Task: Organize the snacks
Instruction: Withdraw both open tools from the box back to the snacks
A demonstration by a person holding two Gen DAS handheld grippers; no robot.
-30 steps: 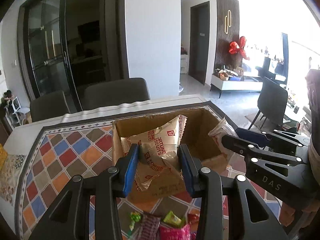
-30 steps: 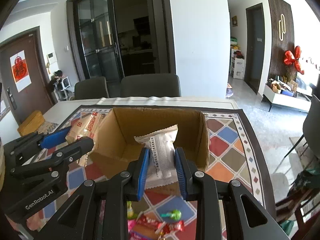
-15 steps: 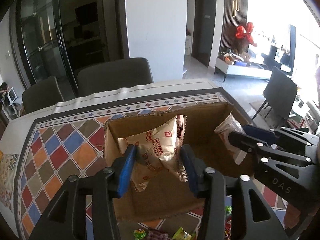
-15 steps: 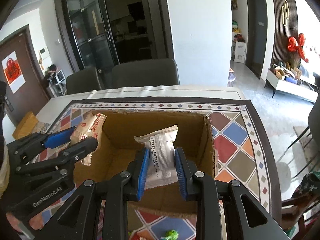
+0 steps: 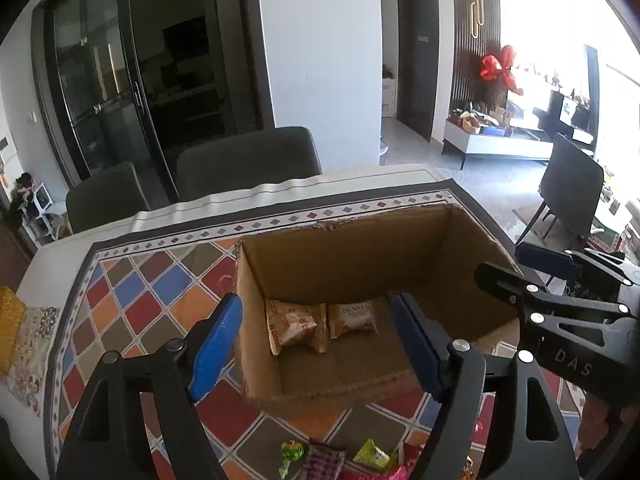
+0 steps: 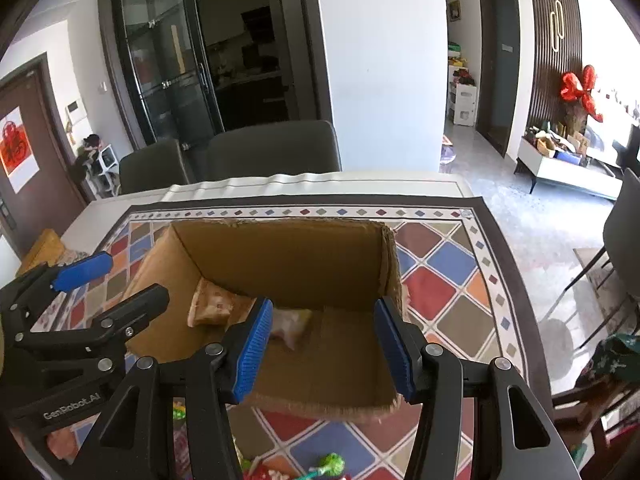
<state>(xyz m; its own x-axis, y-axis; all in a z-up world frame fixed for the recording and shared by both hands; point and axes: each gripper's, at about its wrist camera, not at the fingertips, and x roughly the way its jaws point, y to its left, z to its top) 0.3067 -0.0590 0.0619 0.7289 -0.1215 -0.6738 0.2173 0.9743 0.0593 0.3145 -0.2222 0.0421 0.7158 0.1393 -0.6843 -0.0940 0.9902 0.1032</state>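
Observation:
An open cardboard box point(image 5: 352, 256) stands on the patterned tablecloth; it also shows in the right wrist view point(image 6: 288, 256). Two beige snack packets point(image 5: 296, 326) point(image 5: 352, 320) lie side by side on its floor. In the right wrist view one beige packet point(image 6: 210, 304) and a pale packet point(image 6: 290, 322) lie inside. My left gripper point(image 5: 320, 344) is open and empty above the box's near edge. My right gripper point(image 6: 322, 348) is open and empty over the box. Each gripper shows in the other's view, the right point(image 5: 560, 300) and the left point(image 6: 80, 300).
Loose candies and small wrappers point(image 5: 340, 458) lie on the tablecloth in front of the box, also in the right wrist view point(image 6: 328, 466). Two dark chairs point(image 5: 248, 160) stand behind the table. A yellow box point(image 5: 8, 320) sits at the far left edge.
Both grippers have opened and let go of their packets, which now lie inside the box. Both grippers have moved forward over the box.

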